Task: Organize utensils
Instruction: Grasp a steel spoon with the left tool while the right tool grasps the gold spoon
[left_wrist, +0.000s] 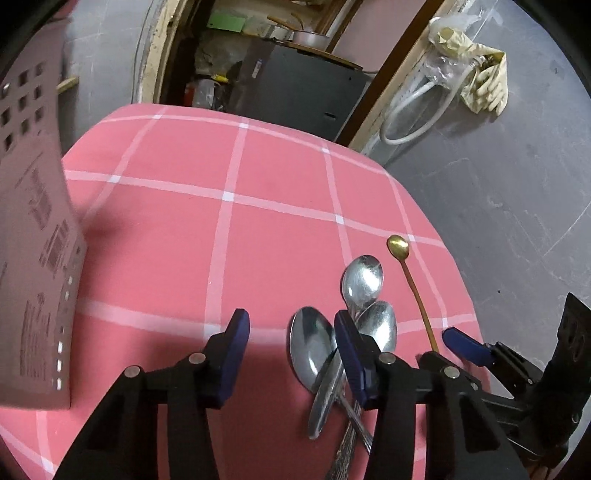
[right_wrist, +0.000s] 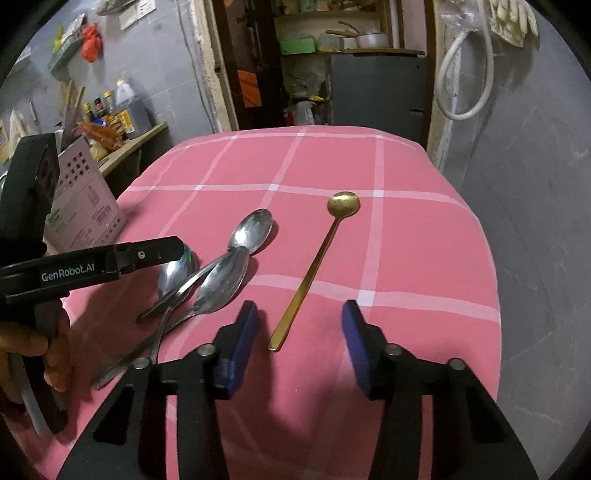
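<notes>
Three steel spoons (left_wrist: 364, 280) lie overlapping on the pink checked tablecloth (left_wrist: 177, 229); they also show in the right wrist view (right_wrist: 221, 280). A long gold spoon (left_wrist: 413, 284) lies to their right, bowl pointing away, also seen in the right wrist view (right_wrist: 314, 269). My left gripper (left_wrist: 291, 354) is open and empty, its right finger (left_wrist: 349, 354) over the steel spoons. My right gripper (right_wrist: 299, 339) is open and empty, its jaws standing either side of the gold spoon's handle end, just above the cloth.
A pinkish perforated utensil box (left_wrist: 33, 236) stands at the table's left; it also shows in the right wrist view (right_wrist: 88, 199). The left gripper body and hand (right_wrist: 74, 269) sit left of the spoons. The table's right edge (left_wrist: 458, 258) drops to grey floor.
</notes>
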